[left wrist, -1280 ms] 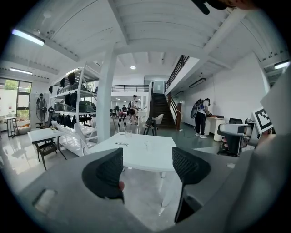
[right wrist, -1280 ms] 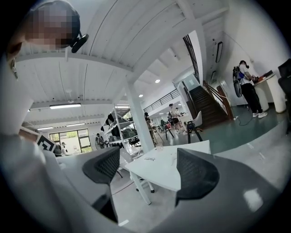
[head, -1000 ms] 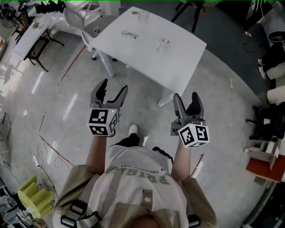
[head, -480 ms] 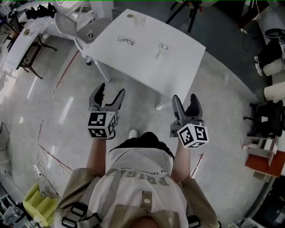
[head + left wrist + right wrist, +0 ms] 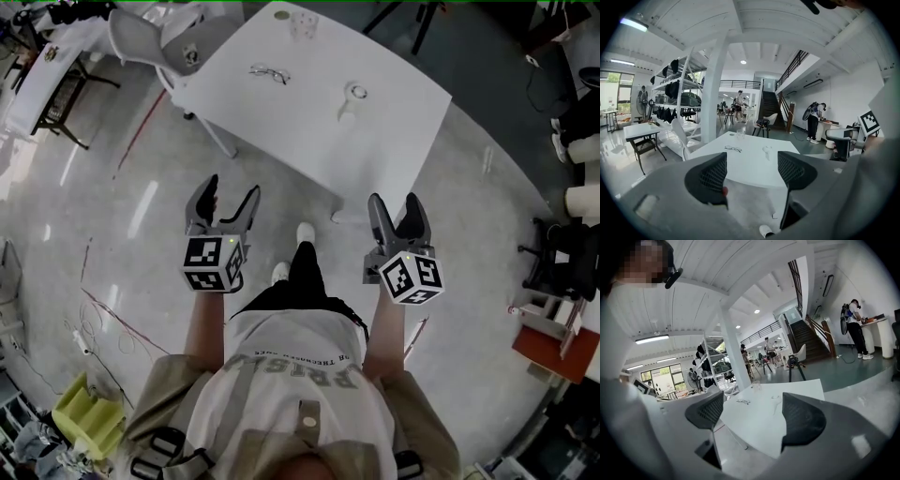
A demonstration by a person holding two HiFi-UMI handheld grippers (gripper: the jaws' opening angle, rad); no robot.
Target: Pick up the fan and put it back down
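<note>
We find the fan (image 5: 352, 97) lying on the far table (image 5: 309, 141), a small white thing with a round, ring-like head on a short handle, right of the tabletop's middle and touched by neither gripper. To its left on the same smooth, matte white top lie thin wire-framed spectacles (image 5: 270, 73), and at the far edge stands a clear drinking glass (image 5: 302, 24) with a small round disc (image 5: 281, 14) just beside it. The tabletop is a flat rectangle seen cornerwise on slim white legs. A moulded grey shell chair (image 5: 155, 42) stands at its far left corner. Nearer to us, over the glossy pale stone floor (image 5: 122, 216) and short of the table's near edge, we hold both tools level. The left gripper (image 5: 232, 190) has its curved grey jaws spread wide, the black ribbed pads facing each other with nothing between them. The right gripper (image 5: 394, 202) is likewise spread and holds nothing. Each carries a black-and-white marker cube at its near end.
</note>
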